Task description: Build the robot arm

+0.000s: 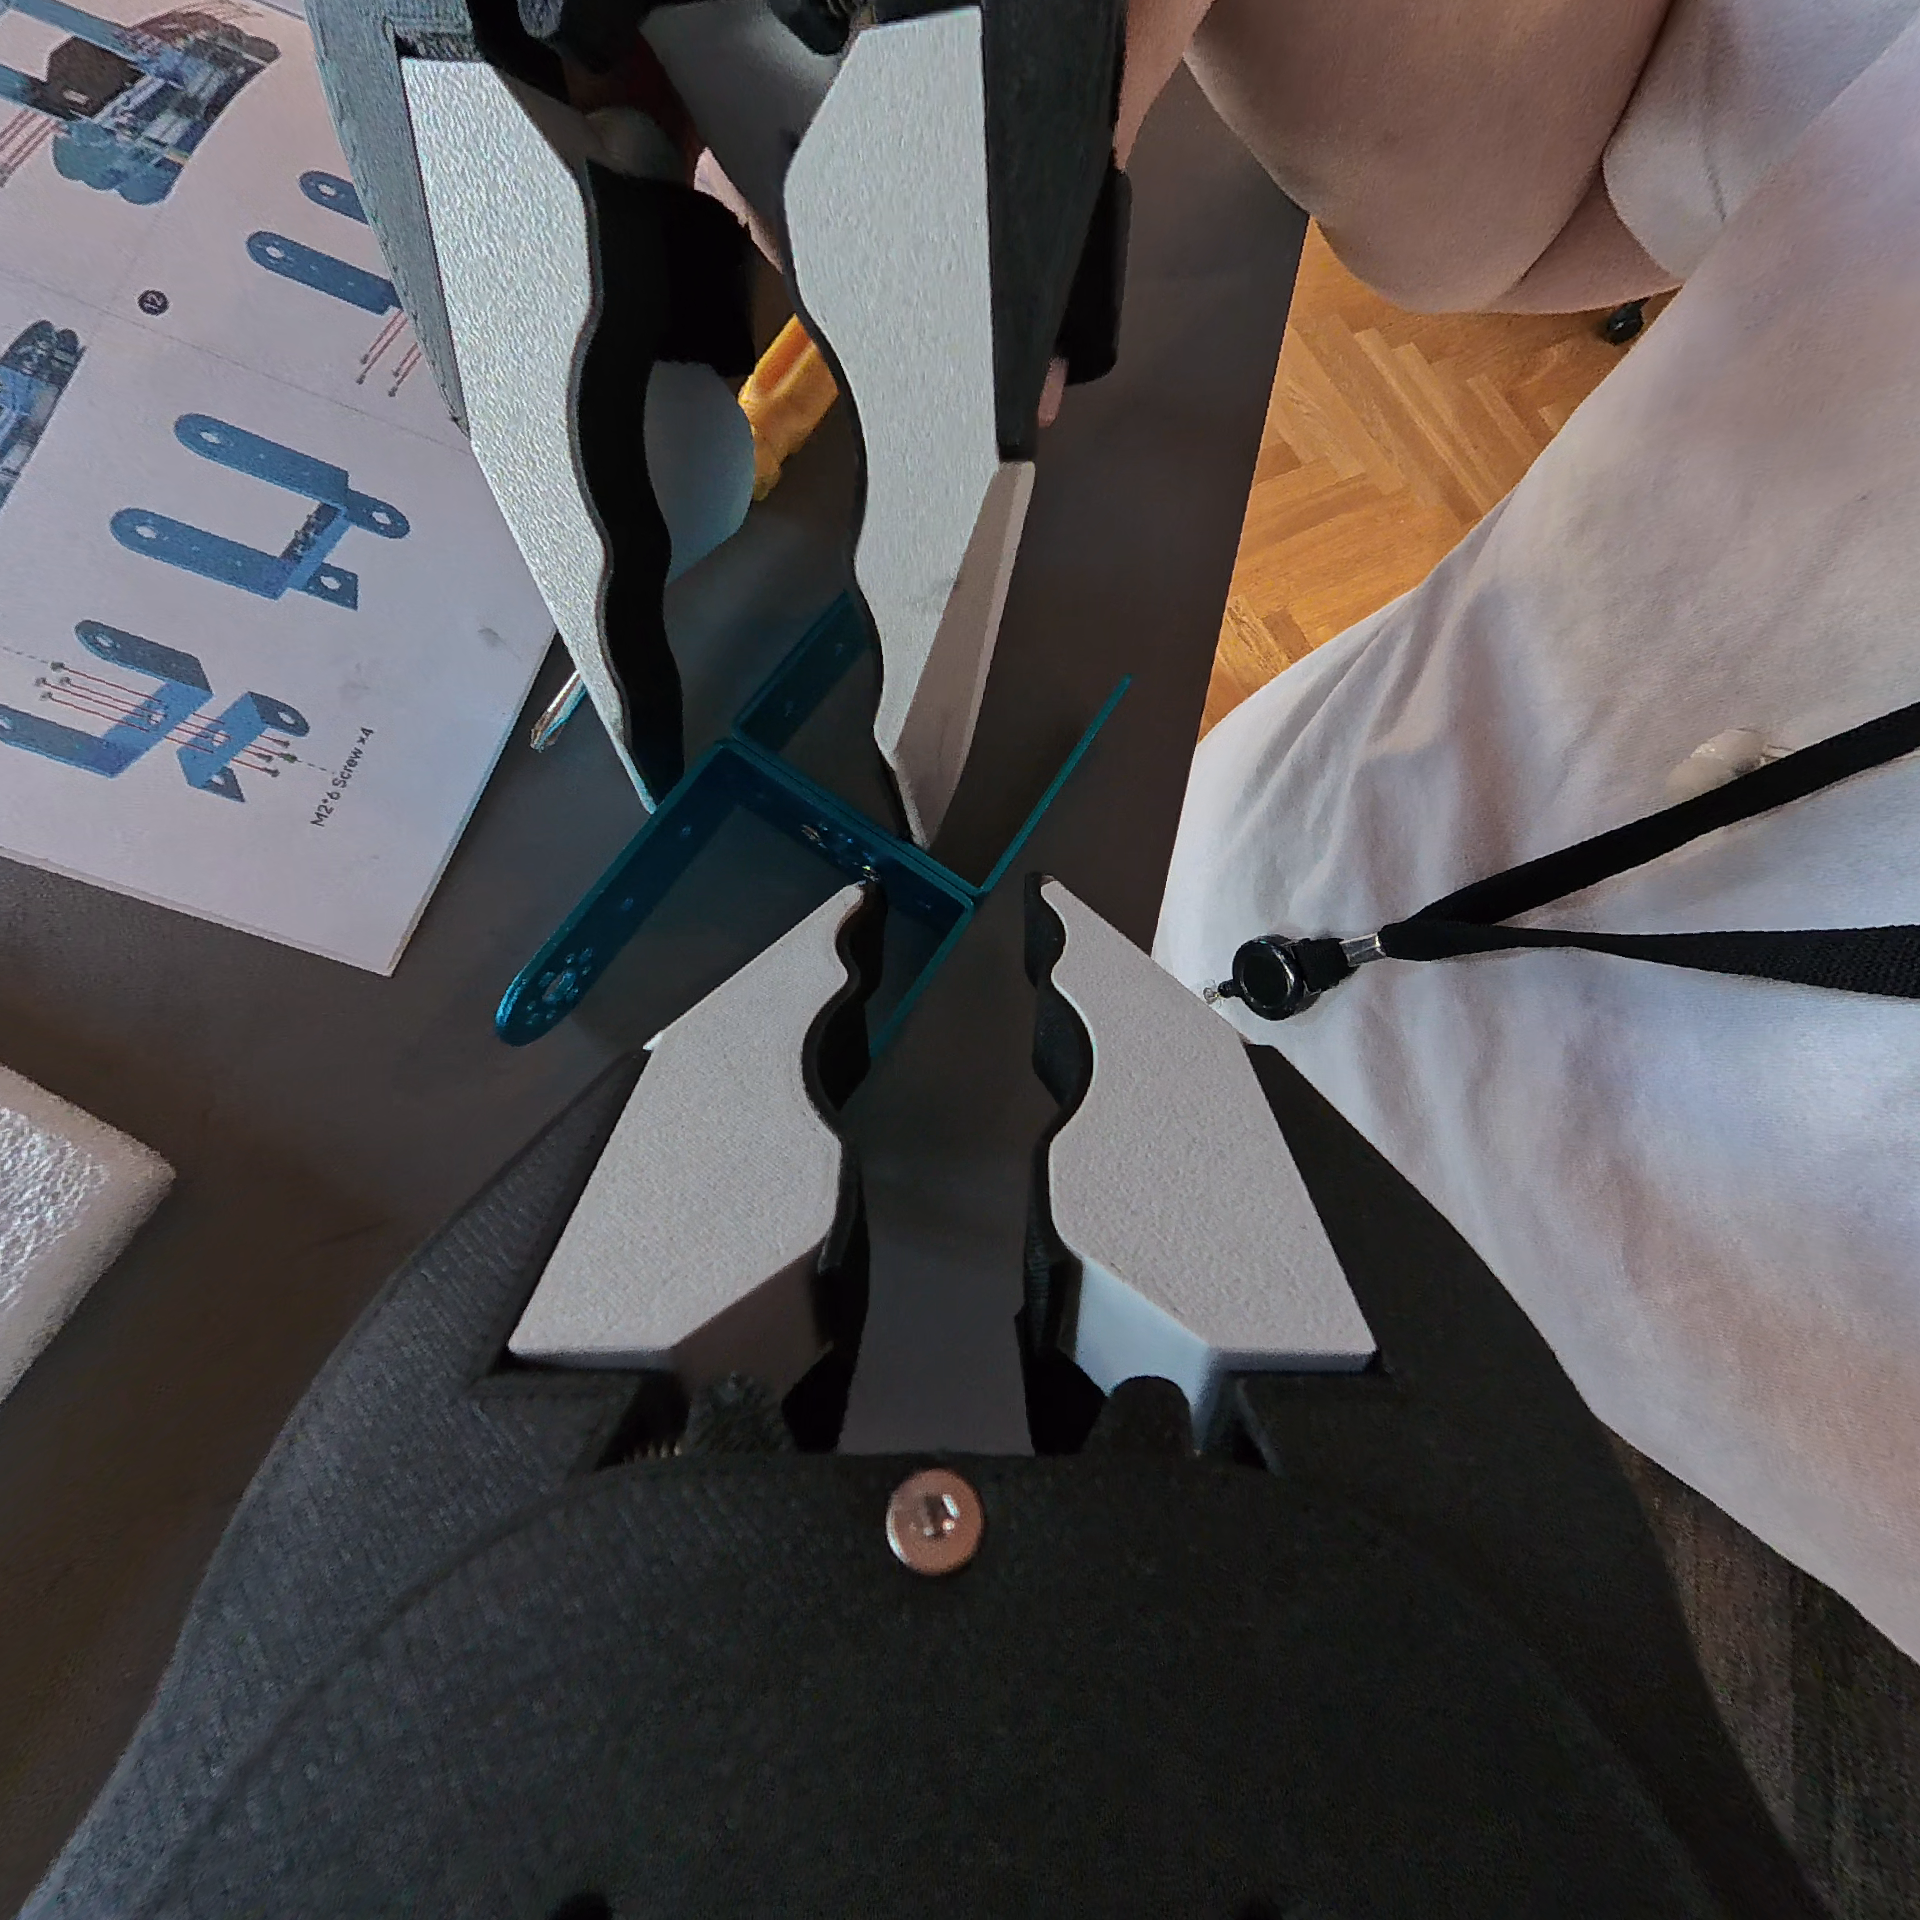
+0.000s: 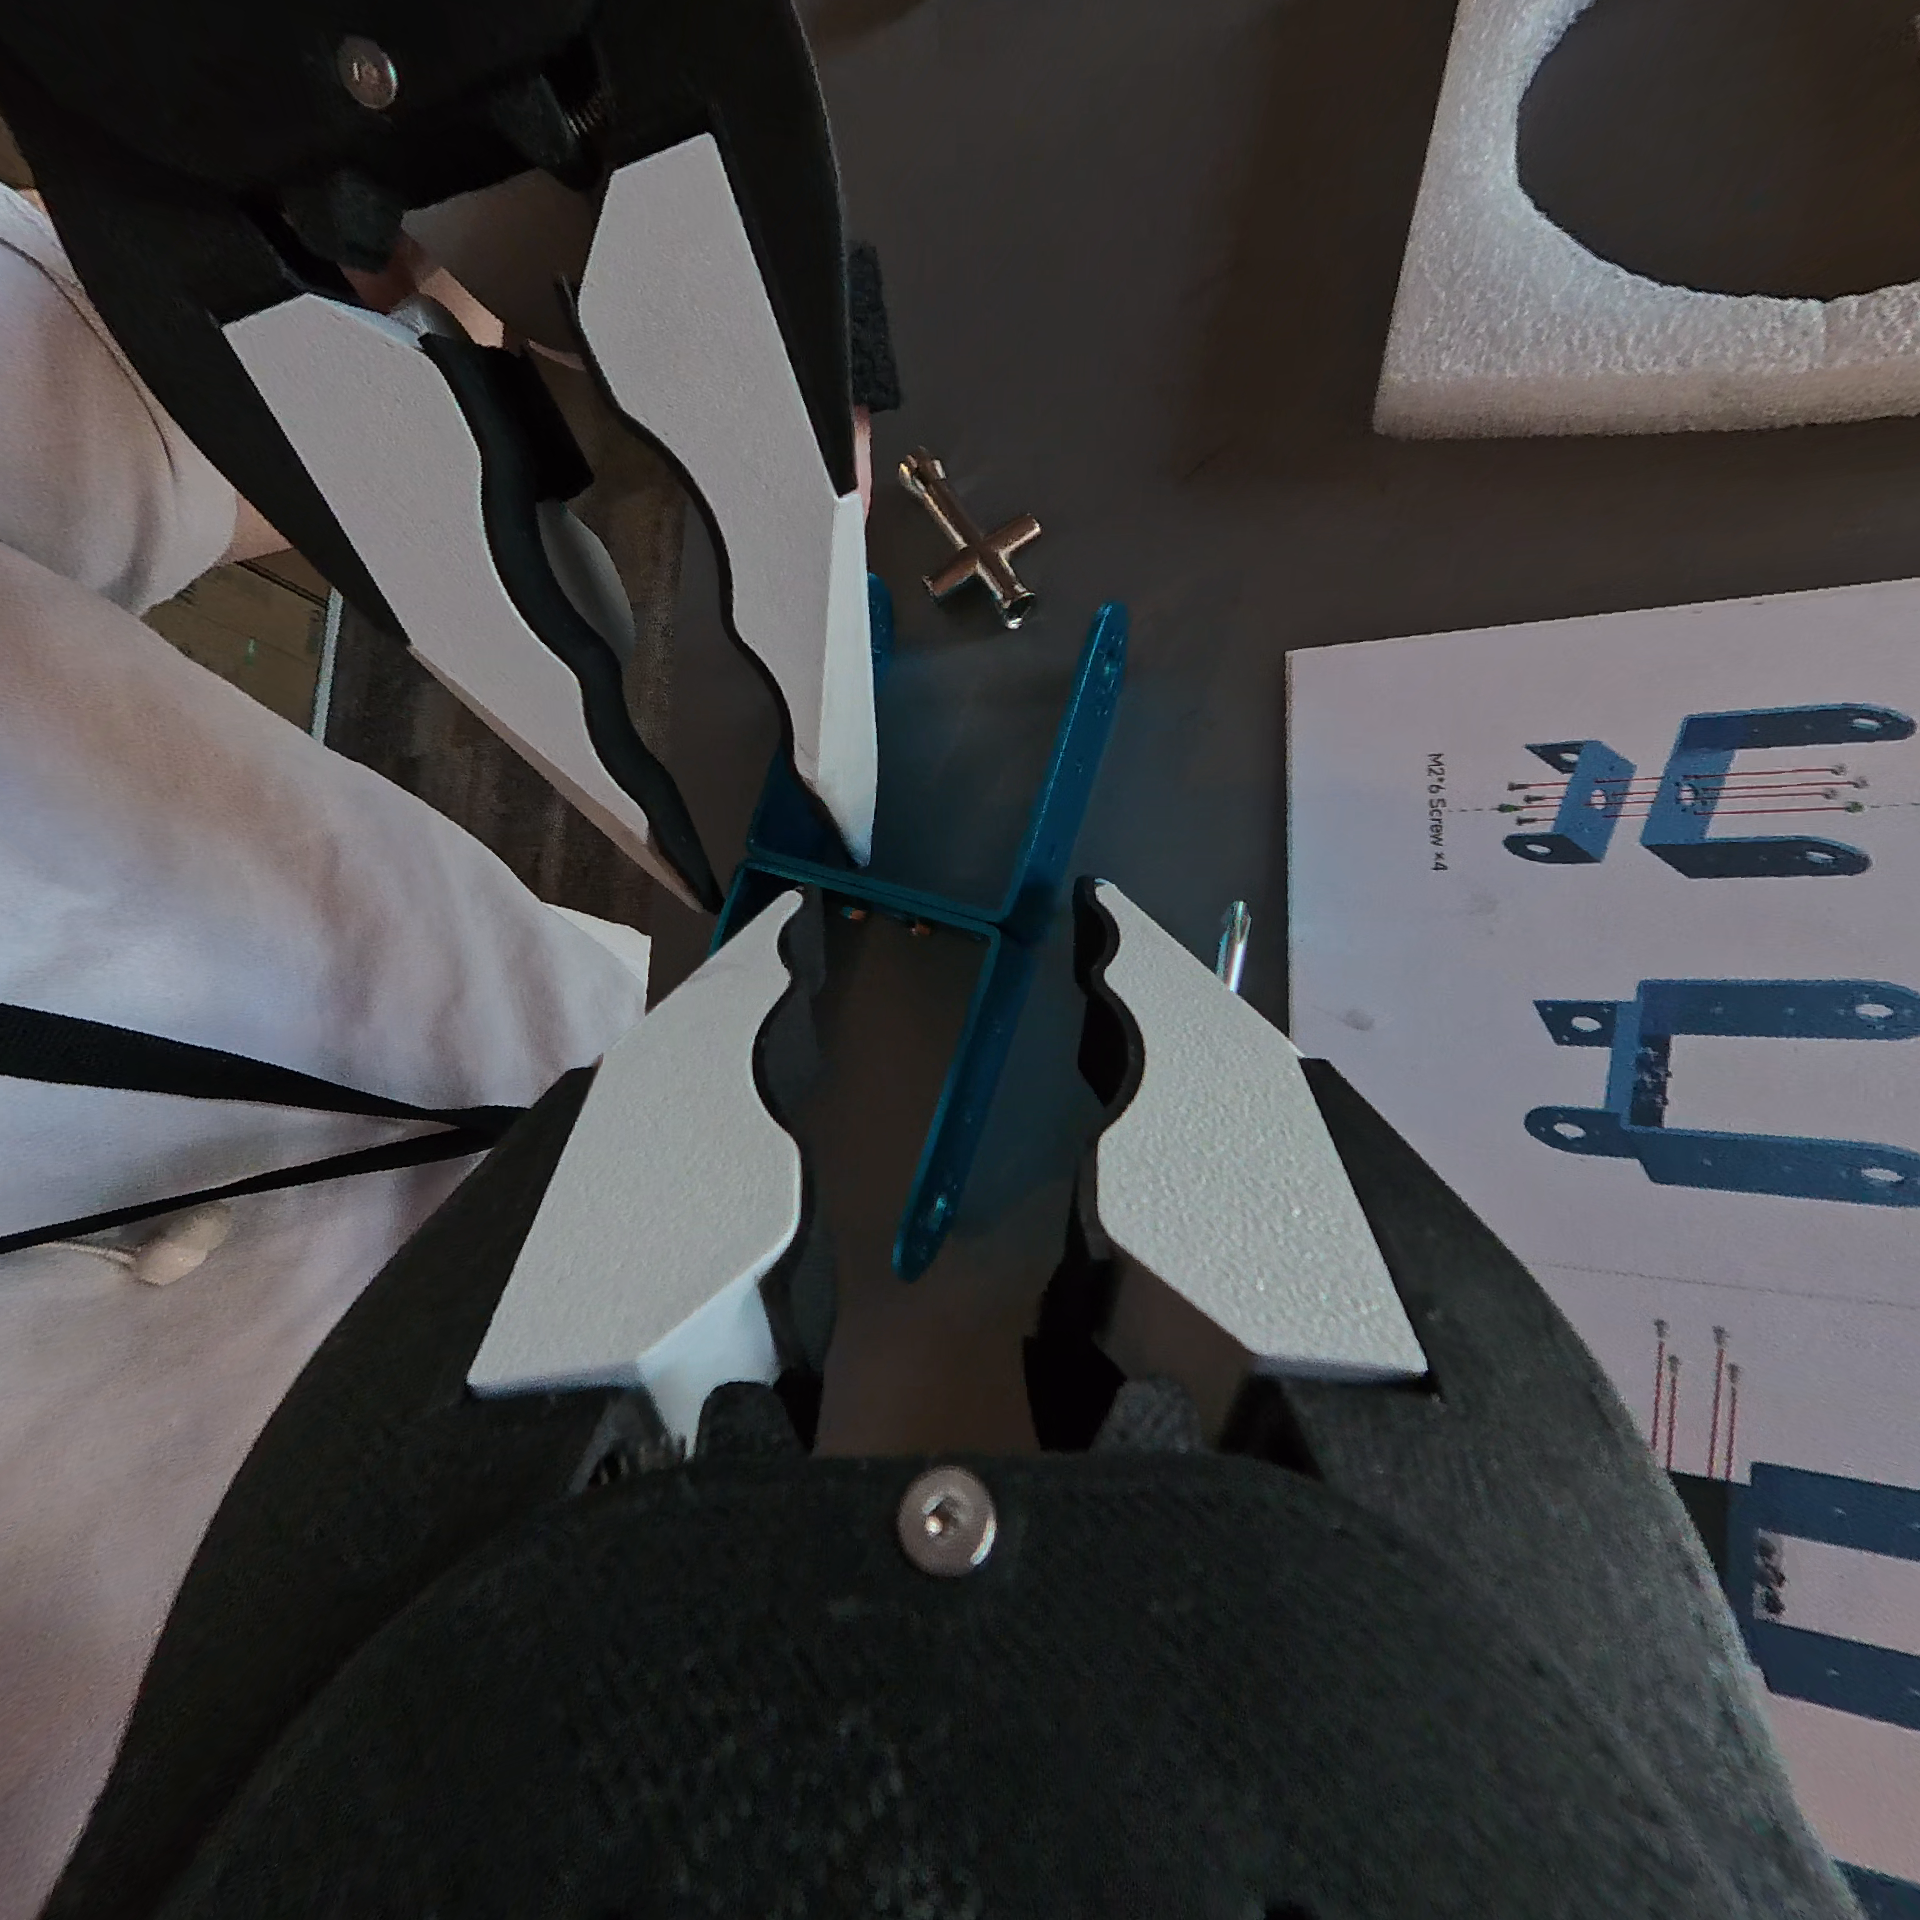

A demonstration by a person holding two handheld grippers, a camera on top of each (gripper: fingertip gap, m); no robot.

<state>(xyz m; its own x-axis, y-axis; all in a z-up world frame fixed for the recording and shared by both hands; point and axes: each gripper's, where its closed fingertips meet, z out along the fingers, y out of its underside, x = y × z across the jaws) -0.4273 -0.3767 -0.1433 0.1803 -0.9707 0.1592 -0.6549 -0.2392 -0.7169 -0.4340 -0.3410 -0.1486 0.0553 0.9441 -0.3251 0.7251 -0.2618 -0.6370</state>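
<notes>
Wrench (image 2: pixel 971 551), manual (image 2: pixel 1600 1039), foam (image 2: pixel 1475 312) nr brackets (image 2: pixel 977 925).

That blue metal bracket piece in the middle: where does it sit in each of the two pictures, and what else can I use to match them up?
Left wrist view: the blue metal bracket sits at centre, between the tips of the two grippers, above the dark table.
Right wrist view: the same bracket sits at centre, again between the tips.
Shared landmark: the printed instruction sheet lies at upper left in the left view and at right in the right view.
</notes>
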